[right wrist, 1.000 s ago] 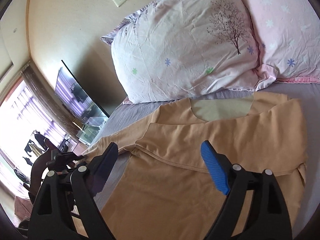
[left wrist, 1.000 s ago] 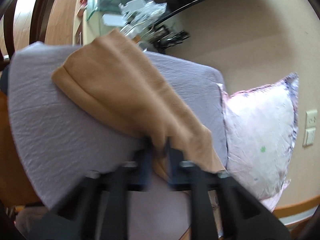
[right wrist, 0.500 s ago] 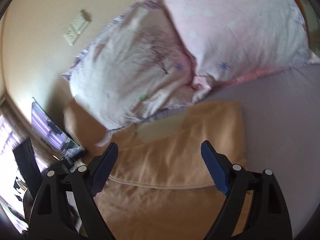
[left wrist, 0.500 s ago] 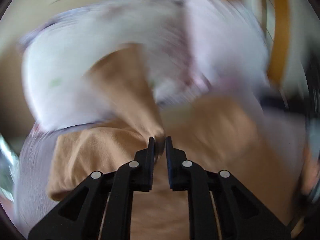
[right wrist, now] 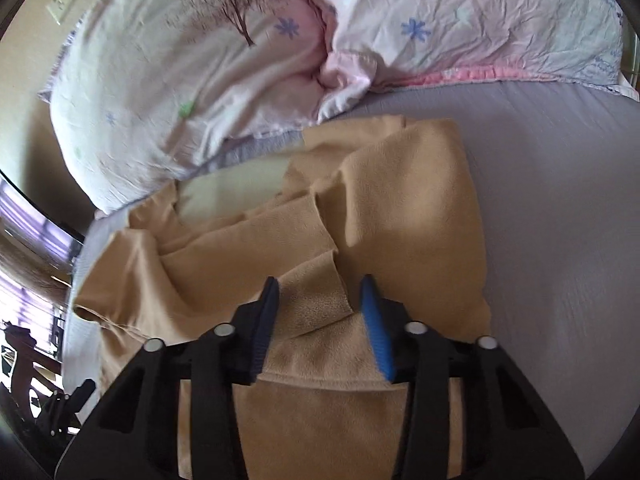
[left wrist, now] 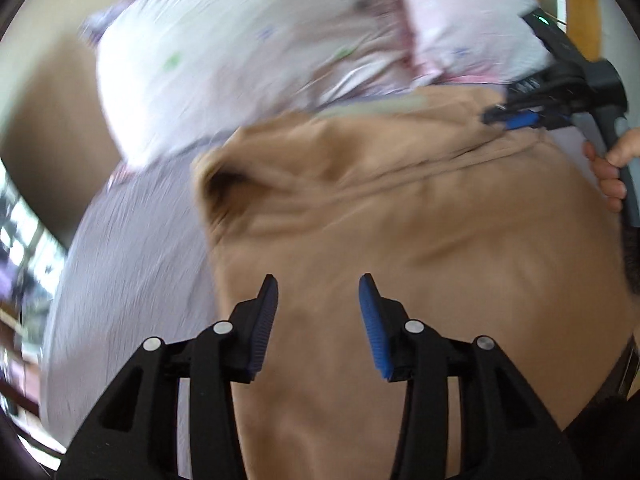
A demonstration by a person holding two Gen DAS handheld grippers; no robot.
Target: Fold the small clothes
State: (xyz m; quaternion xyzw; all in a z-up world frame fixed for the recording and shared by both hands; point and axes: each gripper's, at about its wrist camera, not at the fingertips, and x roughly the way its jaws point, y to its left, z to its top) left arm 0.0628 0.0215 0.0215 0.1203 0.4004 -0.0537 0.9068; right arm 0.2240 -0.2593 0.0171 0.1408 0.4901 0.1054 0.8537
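Your left claw [left wrist: 318, 294] is spread over the tan shirt [left wrist: 420, 248] on the bed [right wrist: 560, 200], gripping nothing. Right claw [right wrist: 318, 300] is spread around the folded sleeve flap: pinch it and lay it flat. Past the shirt, the pillows [right wrist: 248, 40] hide its collar edge; the left view's blurry.

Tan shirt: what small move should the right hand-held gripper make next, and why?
Probably close on the fold. The right hand-held gripper is open with a raised flap of the tan shirt between its fingers, while the left hand-held gripper hangs open, holding nothing.
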